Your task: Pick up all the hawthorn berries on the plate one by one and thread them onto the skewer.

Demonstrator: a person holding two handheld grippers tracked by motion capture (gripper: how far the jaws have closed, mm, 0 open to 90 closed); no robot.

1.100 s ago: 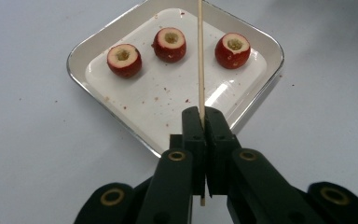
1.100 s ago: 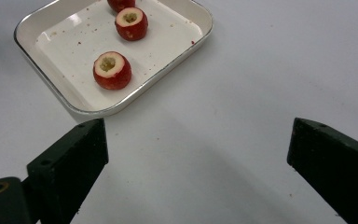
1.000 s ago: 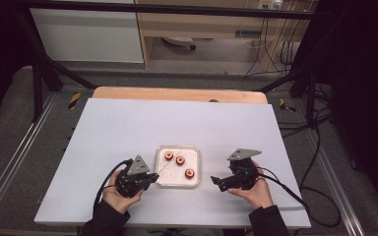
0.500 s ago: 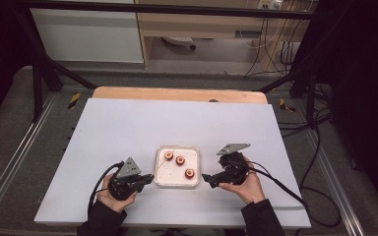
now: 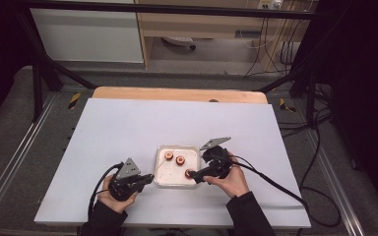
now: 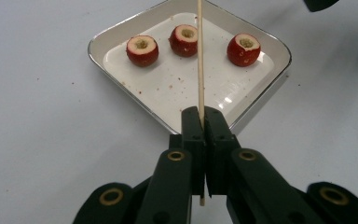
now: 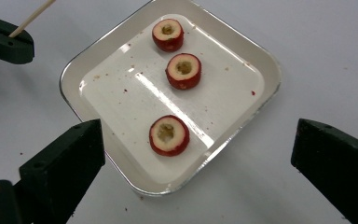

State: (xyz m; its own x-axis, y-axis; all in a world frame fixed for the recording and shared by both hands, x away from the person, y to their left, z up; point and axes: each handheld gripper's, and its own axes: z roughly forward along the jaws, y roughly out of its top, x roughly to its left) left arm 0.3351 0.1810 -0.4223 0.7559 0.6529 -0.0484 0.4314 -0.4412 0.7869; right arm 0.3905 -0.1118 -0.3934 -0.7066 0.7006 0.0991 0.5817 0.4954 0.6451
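1. Now the right gripper (image 5: 197,176), jaws wide open and empty, has moved in from the right to the tray (image 5: 163,183), over the nearest of 3 cored red fruits (image 7: 169,135).
2. The left gripper (image 5: 147,179) stays clamped on the skewer (image 6: 199,65), left of the tray.
3. Likely next: pick that fruit for threading.

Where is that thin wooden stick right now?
The wooden skewer is clamped in the left gripper, seen in the left gripper view pointing out over the white tray toward the middle of the three cored red fruits.
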